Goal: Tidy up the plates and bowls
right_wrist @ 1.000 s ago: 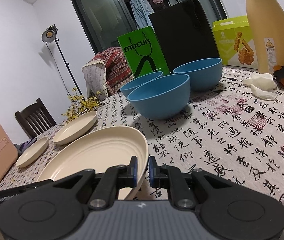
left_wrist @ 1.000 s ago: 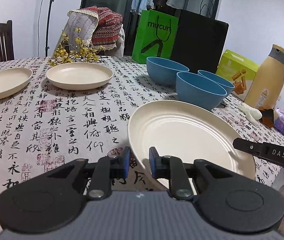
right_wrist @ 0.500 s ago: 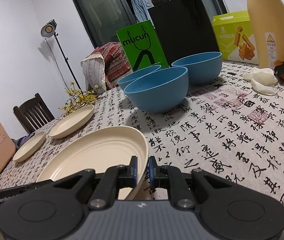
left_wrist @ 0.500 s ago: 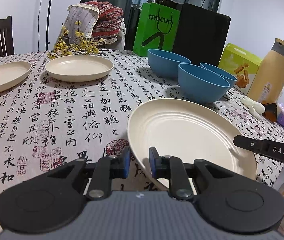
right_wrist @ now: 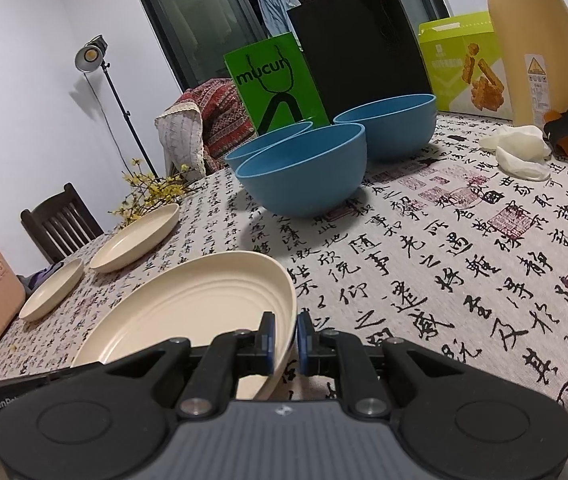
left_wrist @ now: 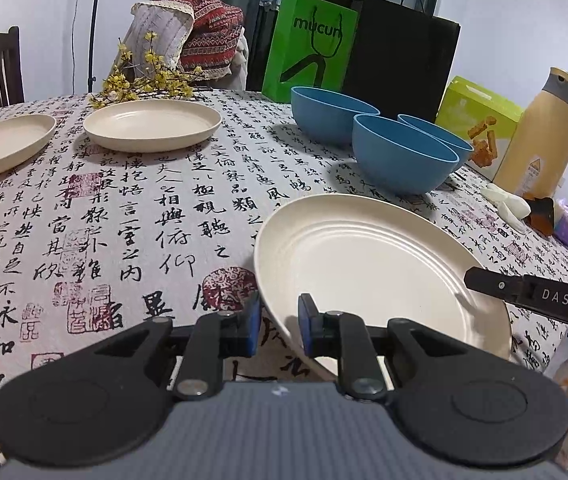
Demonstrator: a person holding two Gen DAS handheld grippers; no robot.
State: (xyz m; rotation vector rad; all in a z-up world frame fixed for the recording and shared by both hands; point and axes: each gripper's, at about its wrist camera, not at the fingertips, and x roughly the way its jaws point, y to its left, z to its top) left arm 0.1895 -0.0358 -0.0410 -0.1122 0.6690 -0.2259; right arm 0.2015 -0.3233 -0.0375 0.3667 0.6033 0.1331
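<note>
A large plate (left_wrist: 368,264) sat at the table's (left_wrist: 156,216) near edge. Behind it three bowls (left_wrist: 404,156) clustered toward the far right corner, with two bags (left_wrist: 400,56) standing behind them at the far edge. Two smaller plates (left_wrist: 152,124) lay along the far left side, flowers (left_wrist: 140,84) behind them.

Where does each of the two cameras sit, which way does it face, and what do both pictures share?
Left wrist view: sits on the left gripper, facing across the table past the big plate to three blue bowls; its own jaws grip the plate's left rim, and the right gripper's arm pokes in at right.
Right wrist view: sits on the right gripper, low, facing the same bowls; its jaws pinch the plate's right rim.
Shared: the big plate, bowls, two smaller plates, green bag.
</note>
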